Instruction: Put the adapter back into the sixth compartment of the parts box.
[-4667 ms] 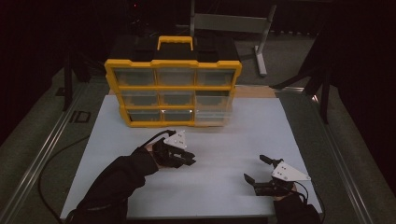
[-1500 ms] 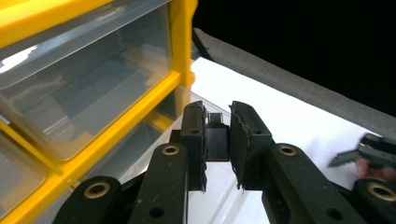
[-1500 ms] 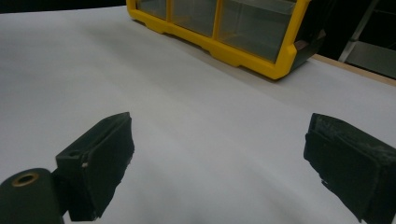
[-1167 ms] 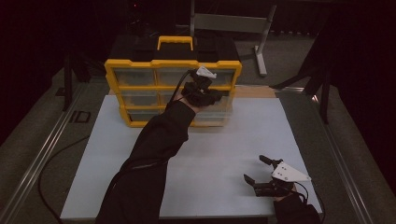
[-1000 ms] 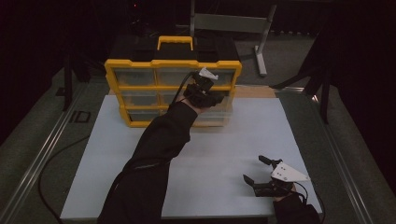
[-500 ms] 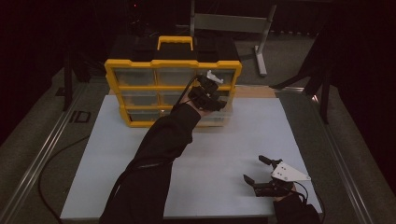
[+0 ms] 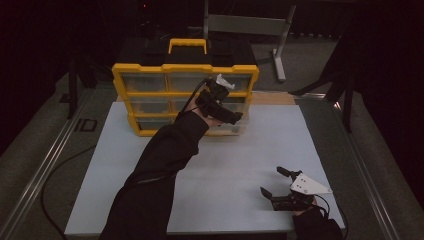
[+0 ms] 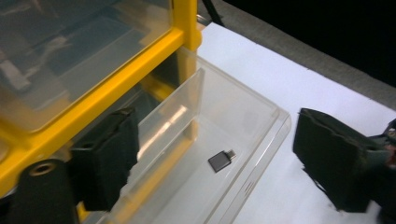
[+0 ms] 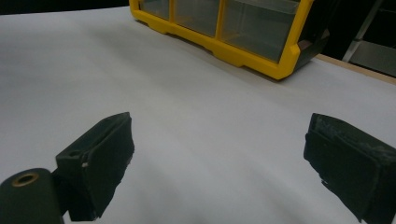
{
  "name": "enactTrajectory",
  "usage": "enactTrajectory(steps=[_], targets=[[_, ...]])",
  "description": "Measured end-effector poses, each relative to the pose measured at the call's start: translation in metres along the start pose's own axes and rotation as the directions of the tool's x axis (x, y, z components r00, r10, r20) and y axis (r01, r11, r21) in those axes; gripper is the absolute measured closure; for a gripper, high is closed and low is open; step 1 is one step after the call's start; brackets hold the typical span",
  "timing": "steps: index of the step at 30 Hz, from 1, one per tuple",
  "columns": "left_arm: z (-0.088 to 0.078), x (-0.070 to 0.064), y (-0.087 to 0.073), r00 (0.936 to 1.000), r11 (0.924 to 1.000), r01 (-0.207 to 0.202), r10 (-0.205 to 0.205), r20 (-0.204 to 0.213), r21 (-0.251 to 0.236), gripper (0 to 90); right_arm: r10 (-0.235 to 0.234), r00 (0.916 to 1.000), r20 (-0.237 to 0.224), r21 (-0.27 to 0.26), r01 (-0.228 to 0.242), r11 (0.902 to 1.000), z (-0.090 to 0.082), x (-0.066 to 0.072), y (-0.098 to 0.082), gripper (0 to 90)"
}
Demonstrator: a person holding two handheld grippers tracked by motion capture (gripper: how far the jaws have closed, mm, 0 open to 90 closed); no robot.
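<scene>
A yellow organizer box with clear drawers stands at the far side of the white tabletop. Its bottom right drawer is pulled out, and inside lies one small dark adapter. The left hand-held gripper hangs over this drawer, jaws wide apart. The right hand-held gripper rests near the front edge, also wide and holding nothing.
</scene>
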State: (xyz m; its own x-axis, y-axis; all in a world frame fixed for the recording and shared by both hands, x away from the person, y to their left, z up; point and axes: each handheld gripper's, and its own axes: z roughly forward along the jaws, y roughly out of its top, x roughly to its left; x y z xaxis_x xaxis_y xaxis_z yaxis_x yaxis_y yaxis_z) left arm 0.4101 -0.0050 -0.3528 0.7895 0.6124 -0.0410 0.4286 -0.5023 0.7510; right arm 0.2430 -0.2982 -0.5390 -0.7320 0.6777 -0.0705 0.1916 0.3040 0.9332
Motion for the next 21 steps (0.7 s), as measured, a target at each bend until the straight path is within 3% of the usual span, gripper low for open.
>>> enactTrajectory(steps=[4, 5, 6, 15, 21], targets=[[-0.008, 0.002, -0.004, 0.9999, 0.9997, 0.007, -0.007, -0.011, -0.023, 3.9, 0.001, 1.0, 0.0, 0.002, -0.001, 1.0, 0.0, 0.0, 0.0, 8.2], [-0.011, 0.004, -0.006, 0.9999, 0.9996, -0.002, 0.003, 0.013, -0.028, 2.1, 0.005, 1.0, 0.0, 0.0, -0.005, 1.0, 0.0, 0.0, 0.0, 8.2], [-0.013, 0.004, -0.007, 1.0, 0.9995, -0.003, 0.003, 0.003, -0.031, 0.0, 0.003, 1.0, -0.001, 0.0, -0.003, 1.0, 0.0, 0.0, 0.0, 8.2], [-0.033, 0.014, -0.024, 0.9999, 0.999, -0.007, 0.006, -0.011, -0.043, 0.0, -0.001, 1.0, 0.002, -0.002, 0.001, 1.0, 0.0, 0.0, 0.0, 8.2], [-0.046, 0.021, -0.04, 1.0, 0.9985, -0.003, 0.003, 0.0, -0.054, 0.0, -0.009, 1.0, 0.002, 0.0, 0.009, 1.0, 0.001, 0.0, 0.0, 8.3]])
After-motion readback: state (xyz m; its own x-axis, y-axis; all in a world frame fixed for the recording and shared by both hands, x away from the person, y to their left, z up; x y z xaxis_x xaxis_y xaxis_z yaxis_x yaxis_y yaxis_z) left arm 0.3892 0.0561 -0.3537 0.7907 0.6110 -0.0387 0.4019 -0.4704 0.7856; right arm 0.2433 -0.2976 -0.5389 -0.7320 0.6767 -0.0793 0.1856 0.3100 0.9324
